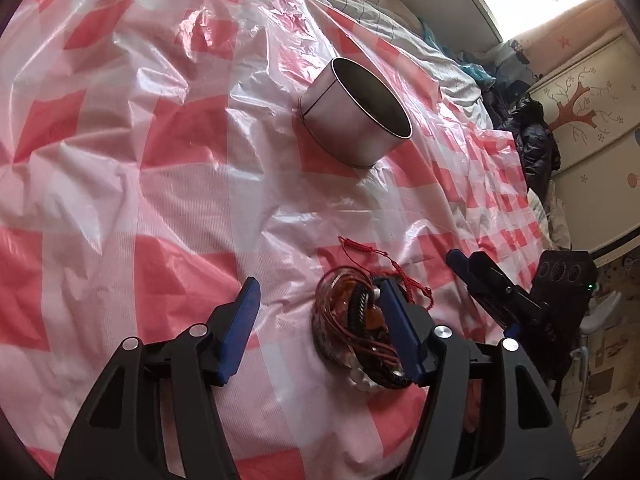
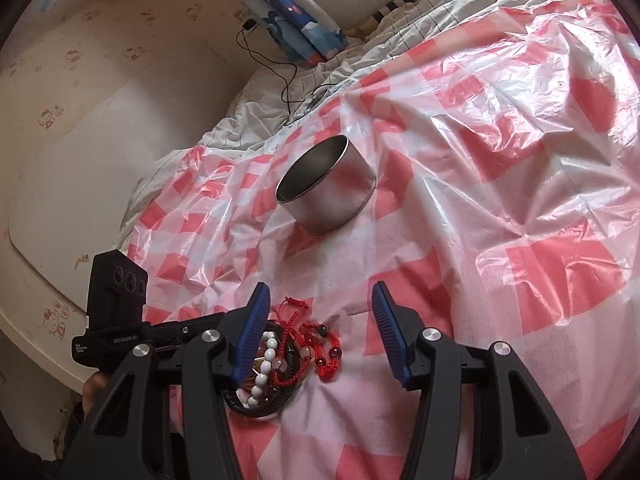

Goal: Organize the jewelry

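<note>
A pile of jewelry (image 1: pixel 356 320) lies on the red-and-white checked plastic sheet (image 1: pixel 160 160): brown cords, a black braided band, white beads and a red string bracelet. My left gripper (image 1: pixel 320 308) is open, its right finger beside the pile. In the right wrist view the pile (image 2: pixel 292 356) shows white beads, red knotted bracelets and dark bands between the fingers, nearer the left one. My right gripper (image 2: pixel 320 308) is open and empty. A round open metal tin (image 1: pixel 356 112) stands beyond the pile; it also shows in the right wrist view (image 2: pixel 328 188).
The sheet (image 2: pixel 520 200) covers a rumpled bed with a white checked duvet (image 2: pixel 400 20). A black cable (image 2: pixel 280 76) lies near the headboard. Dark clothes (image 1: pixel 532 140) are heaped at the bed's edge by a painted cabinet (image 1: pixel 592 112).
</note>
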